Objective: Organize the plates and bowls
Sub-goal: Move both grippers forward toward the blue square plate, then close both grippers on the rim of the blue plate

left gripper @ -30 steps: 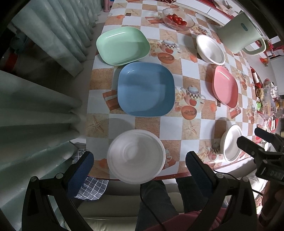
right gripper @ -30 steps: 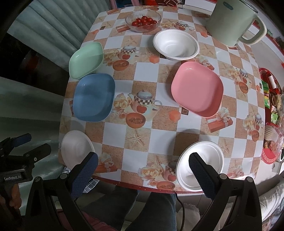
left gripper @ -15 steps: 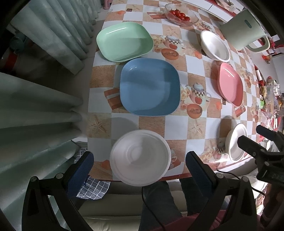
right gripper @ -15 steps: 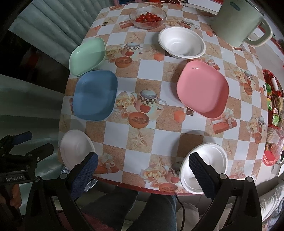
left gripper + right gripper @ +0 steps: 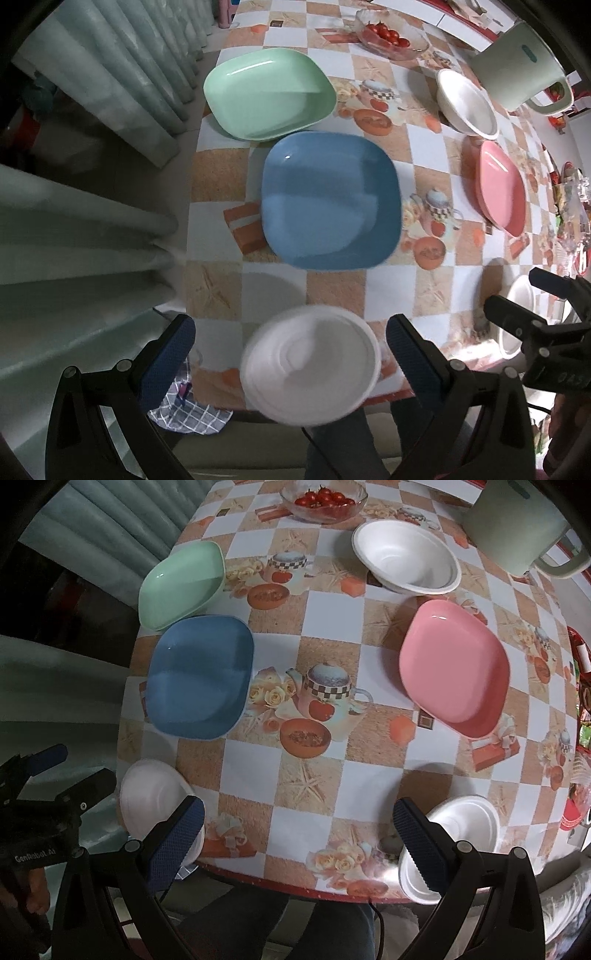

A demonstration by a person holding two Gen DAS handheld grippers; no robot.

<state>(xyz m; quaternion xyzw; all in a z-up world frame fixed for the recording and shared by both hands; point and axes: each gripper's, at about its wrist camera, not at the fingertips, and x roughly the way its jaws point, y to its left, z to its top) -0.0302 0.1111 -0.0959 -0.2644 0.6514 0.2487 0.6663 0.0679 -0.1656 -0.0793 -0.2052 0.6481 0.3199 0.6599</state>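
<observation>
On the checked table lie a green plate (image 5: 267, 92), a blue plate (image 5: 330, 199) and a pink plate (image 5: 502, 188). They show in the right wrist view too: green (image 5: 183, 583), blue (image 5: 201, 681), pink (image 5: 452, 666). Three white bowls: near left (image 5: 310, 365) (image 5: 155, 799), near right (image 5: 458, 834) (image 5: 517, 321), far (image 5: 406, 555) (image 5: 467, 103). My left gripper (image 5: 290, 354) is open above the near left bowl. My right gripper (image 5: 297, 834) is open above the front edge, with the near right bowl beside its right finger.
A glass bowl of tomatoes (image 5: 324, 498) stands at the far edge. A pale green kettle (image 5: 517, 524) stands far right. Curtains (image 5: 92, 110) hang left of the table. A checked cloth (image 5: 188, 410) and my legs lie below the front edge.
Both grippers have moved forward and lower toward the table; the plates and bowls look larger. Nothing on the table has moved. Both grippers stay open.
</observation>
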